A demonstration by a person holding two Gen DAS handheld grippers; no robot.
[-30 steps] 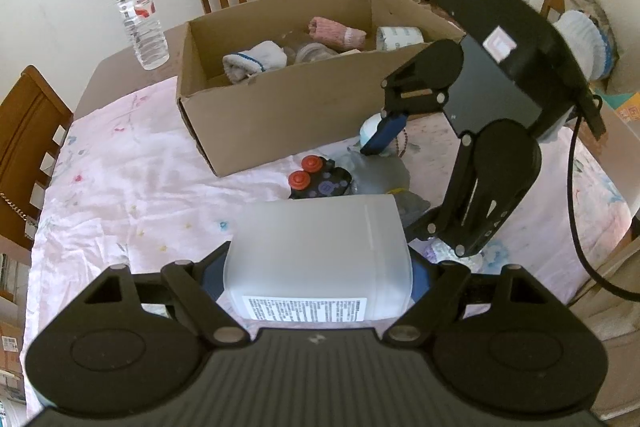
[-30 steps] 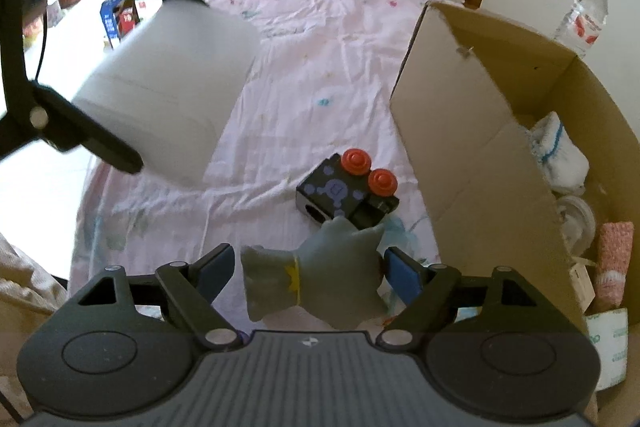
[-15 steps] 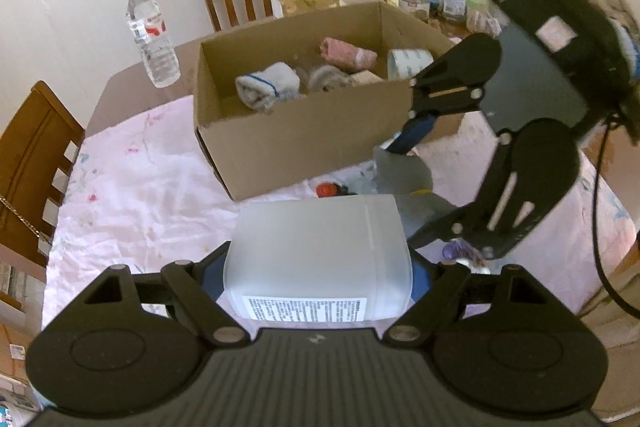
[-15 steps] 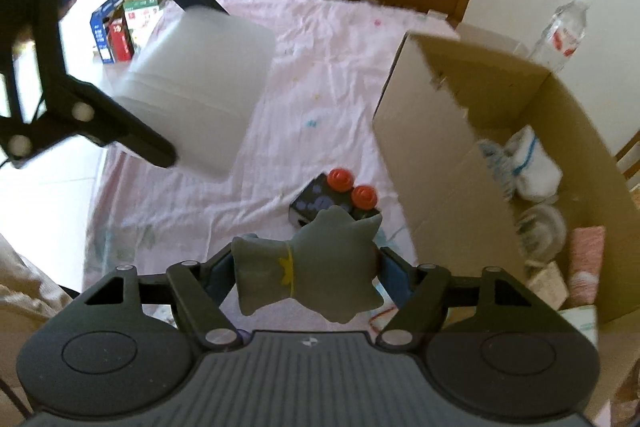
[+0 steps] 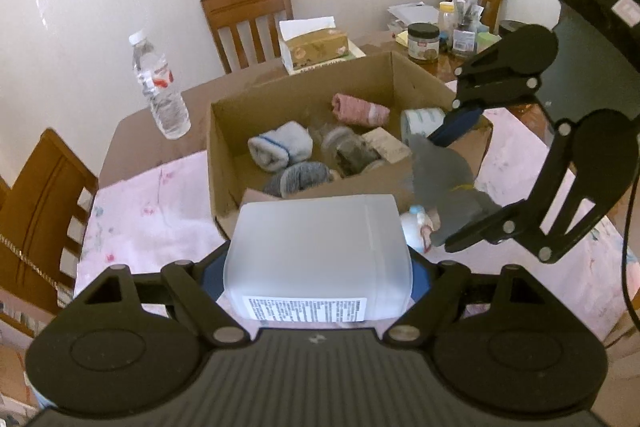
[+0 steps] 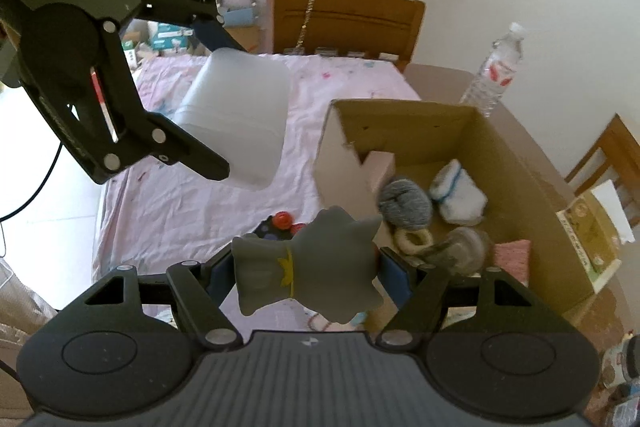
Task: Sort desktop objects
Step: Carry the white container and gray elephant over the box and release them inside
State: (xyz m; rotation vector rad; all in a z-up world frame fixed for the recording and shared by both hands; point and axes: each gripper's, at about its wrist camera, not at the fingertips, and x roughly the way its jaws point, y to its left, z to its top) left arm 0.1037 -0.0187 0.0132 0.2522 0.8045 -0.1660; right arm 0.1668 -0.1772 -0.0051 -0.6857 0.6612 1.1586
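My left gripper (image 5: 318, 269) is shut on a white translucent plastic jug (image 5: 316, 243) with a printed label, held in the air short of the cardboard box (image 5: 224, 163). The right wrist view shows the same jug (image 6: 236, 123) at upper left. My right gripper (image 6: 306, 271) is shut on a grey soft toy (image 6: 320, 263) with a yellow collar, lifted beside the box's near corner. In the left wrist view the toy (image 5: 444, 171) hangs at the box's right end. The open box holds rolled socks (image 5: 280, 151), a pink cloth (image 5: 360, 109) and a tape roll (image 5: 420, 123).
A black controller with red buttons (image 6: 280, 223) lies on the pink tablecloth (image 6: 180, 195) below the toy. A small white and blue item (image 5: 414, 227) sits by the box. Behind the box stand a water bottle (image 5: 160, 91), a tissue box (image 5: 314, 45), jars (image 5: 424, 41) and wooden chairs (image 5: 248, 23).
Both grippers rose with their loads. The right gripper's jaws closed onto the grey toy and lifted it off the table. The inside of the box now shows from above.
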